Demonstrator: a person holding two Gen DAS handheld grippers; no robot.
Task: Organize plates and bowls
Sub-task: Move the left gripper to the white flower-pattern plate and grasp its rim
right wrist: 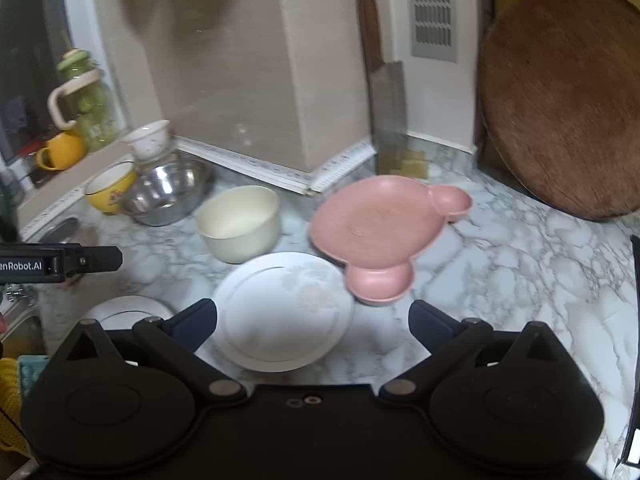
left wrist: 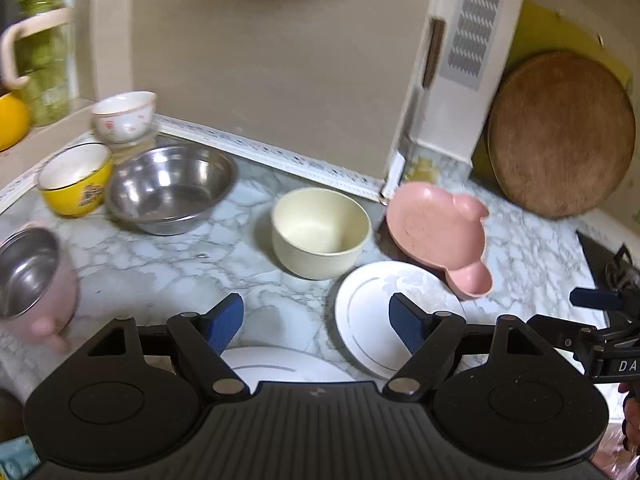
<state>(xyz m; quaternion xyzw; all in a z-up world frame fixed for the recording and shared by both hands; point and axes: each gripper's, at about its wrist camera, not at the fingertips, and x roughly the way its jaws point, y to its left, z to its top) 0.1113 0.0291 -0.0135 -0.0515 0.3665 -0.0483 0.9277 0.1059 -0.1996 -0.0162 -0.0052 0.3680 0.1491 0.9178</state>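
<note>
Item: white plate (right wrist: 282, 310), lying flat on the marble tabletop (right wrist: 500, 264), dead ahead of our right gripper (right wrist: 313, 322).

We hold both sets of jaws released and empty. The white plate sits between the right jaws' tips and slightly left of their midline; we judge the right hand the nearer. Round, so no long axis; glossy white with a faint ring and pale floral print. The pink mouse-eared dish (right wrist: 380, 232) rests at the plate's far-right rim, one ear lobe seeming to overlap it. The cream bowl (right wrist: 240, 224) stands just beyond the plate's far-left edge. A second white plate (left wrist: 280, 366) lies left of the first, under our left gripper (left wrist: 318, 326). Steel bowl (left wrist: 172, 190) and yellow bowl (left wrist: 76, 184) sit well apart, far left.
</note>
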